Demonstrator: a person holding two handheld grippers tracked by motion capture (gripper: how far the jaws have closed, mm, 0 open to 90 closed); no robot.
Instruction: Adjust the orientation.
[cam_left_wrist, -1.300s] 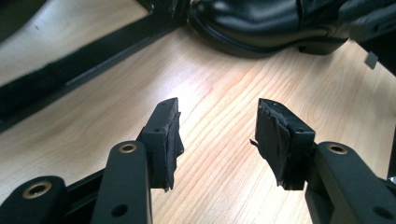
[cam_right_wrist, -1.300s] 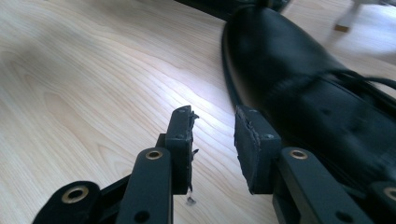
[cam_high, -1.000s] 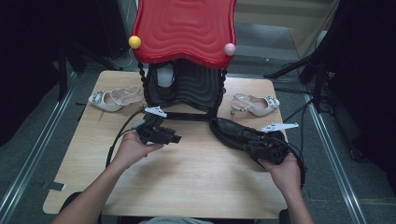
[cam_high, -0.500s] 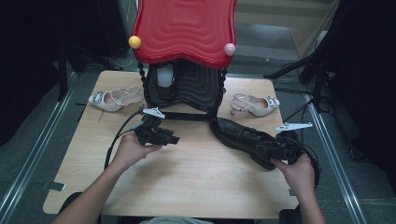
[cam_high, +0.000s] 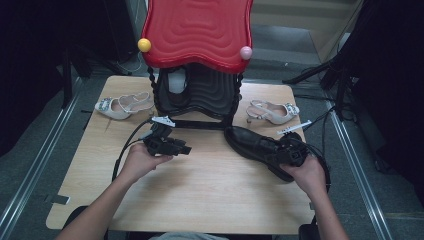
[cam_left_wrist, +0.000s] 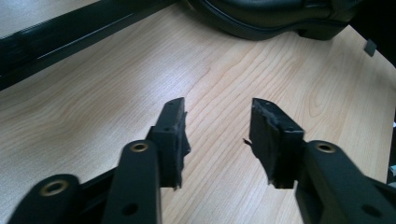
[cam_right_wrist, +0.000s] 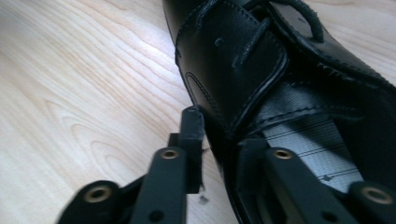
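The black shoe (cam_high: 260, 147) lies on the right side of the tabletop (cam_high: 200, 195), in front of the red and black stand (cam_high: 200, 55). The right tool (cam_right_wrist: 219, 140) has just been closing on the shoe's side wall, one jaw outside and one inside. The left tool (cam_left_wrist: 217, 135) hovers over bare wood, jaws apart with nothing between them.

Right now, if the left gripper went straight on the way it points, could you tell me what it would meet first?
Probably the black shoe. The left gripper stands open over bare table, aimed roughly toward the shoe's sole edge; depth is hard to judge.
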